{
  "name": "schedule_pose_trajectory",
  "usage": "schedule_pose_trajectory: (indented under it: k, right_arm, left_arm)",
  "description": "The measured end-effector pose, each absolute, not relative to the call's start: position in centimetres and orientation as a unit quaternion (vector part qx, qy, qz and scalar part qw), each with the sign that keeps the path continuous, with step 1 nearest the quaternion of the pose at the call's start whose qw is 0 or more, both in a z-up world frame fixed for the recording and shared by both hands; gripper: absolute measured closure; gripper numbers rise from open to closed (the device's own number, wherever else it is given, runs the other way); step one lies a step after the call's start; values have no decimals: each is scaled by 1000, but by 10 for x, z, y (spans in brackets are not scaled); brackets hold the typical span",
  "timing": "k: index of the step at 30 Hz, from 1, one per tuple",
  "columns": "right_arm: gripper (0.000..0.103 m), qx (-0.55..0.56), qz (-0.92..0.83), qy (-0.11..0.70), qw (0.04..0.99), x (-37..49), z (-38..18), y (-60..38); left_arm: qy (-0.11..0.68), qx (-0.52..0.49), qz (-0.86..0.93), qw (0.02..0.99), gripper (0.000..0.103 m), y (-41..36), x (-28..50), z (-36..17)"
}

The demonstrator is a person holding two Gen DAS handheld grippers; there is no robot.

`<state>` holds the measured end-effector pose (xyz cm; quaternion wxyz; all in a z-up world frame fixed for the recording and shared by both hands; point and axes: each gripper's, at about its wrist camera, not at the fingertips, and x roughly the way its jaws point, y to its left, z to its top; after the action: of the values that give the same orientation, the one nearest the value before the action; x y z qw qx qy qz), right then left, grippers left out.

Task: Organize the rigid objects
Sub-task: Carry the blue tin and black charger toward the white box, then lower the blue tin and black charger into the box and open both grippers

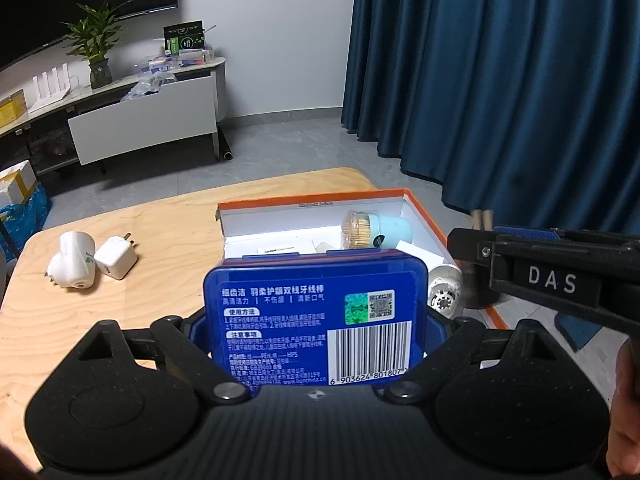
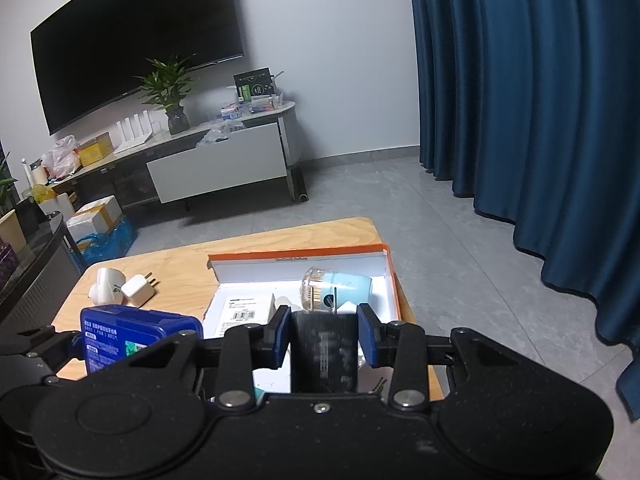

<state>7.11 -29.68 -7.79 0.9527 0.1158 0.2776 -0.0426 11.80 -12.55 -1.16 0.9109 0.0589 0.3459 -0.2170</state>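
Item: blue floss-pick case, rigid plastic, flat, judged light, smooth faces likely slippery. Location: clamped by its side edges in the left hand-held gripper, jaws set wide, above the counter before the orange-rimmed box.

Item: black cylinder, stiff, pinched at mid-body by the right hand-held gripper, jaws at their narrowest.

Obscured: cylinder's label blurred, lower end hidden; the case hides part of the box's contents.

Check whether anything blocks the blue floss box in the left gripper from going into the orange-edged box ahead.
Nothing visible does. The blue floss box is gripped just before the open orange-edged box. A toothpick jar lies at the far end; the near white floor looks free.
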Motion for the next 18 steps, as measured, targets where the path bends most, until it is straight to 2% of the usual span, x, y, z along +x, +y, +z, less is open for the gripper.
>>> schedule_pose_trajectory:
  k: [18]
  right_arm:
    - [59, 126, -48, 295, 946, 85, -94, -303]
  left_arm:
    - [360, 57, -217, 906, 8, -131, 136, -23]
